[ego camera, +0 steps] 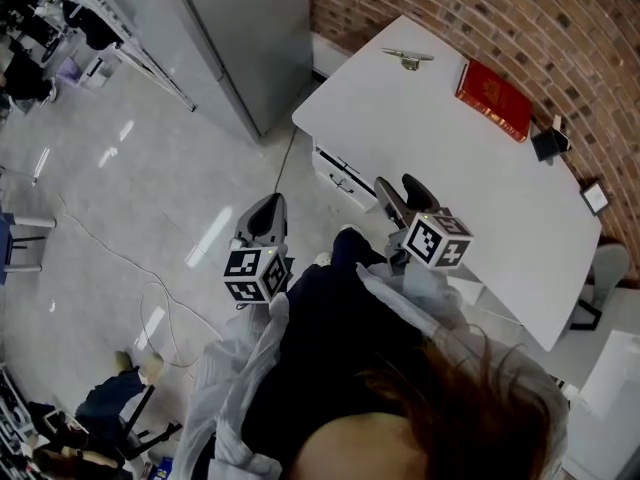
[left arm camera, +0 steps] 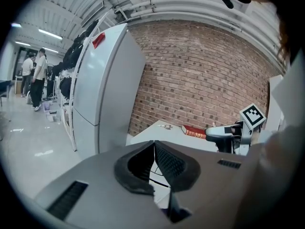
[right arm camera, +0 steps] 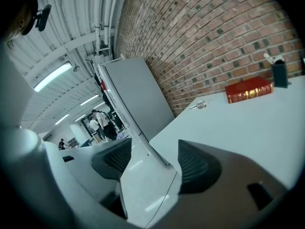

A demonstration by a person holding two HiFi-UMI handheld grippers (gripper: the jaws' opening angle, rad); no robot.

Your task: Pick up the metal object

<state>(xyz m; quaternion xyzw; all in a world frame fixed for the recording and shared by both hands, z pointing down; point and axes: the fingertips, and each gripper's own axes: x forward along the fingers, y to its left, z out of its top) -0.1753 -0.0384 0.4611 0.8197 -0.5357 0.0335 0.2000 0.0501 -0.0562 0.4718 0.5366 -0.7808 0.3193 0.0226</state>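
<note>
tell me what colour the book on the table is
The book is red, gold print along the spine; clearest in the right gripper view.

Two grippers are in view: one left gripper [ego camera: 265,216] and one right gripper [ego camera: 404,194]. Ahead of the right gripper's fingers [ego camera: 419,192] is one white table [ego camera: 430,158] bearing one metal object [ego camera: 408,58], one red book [ego camera: 494,99] and one black box [ego camera: 549,143]. Ahead of the left gripper's fingers stands one grey cabinet [ego camera: 240,38].
</note>
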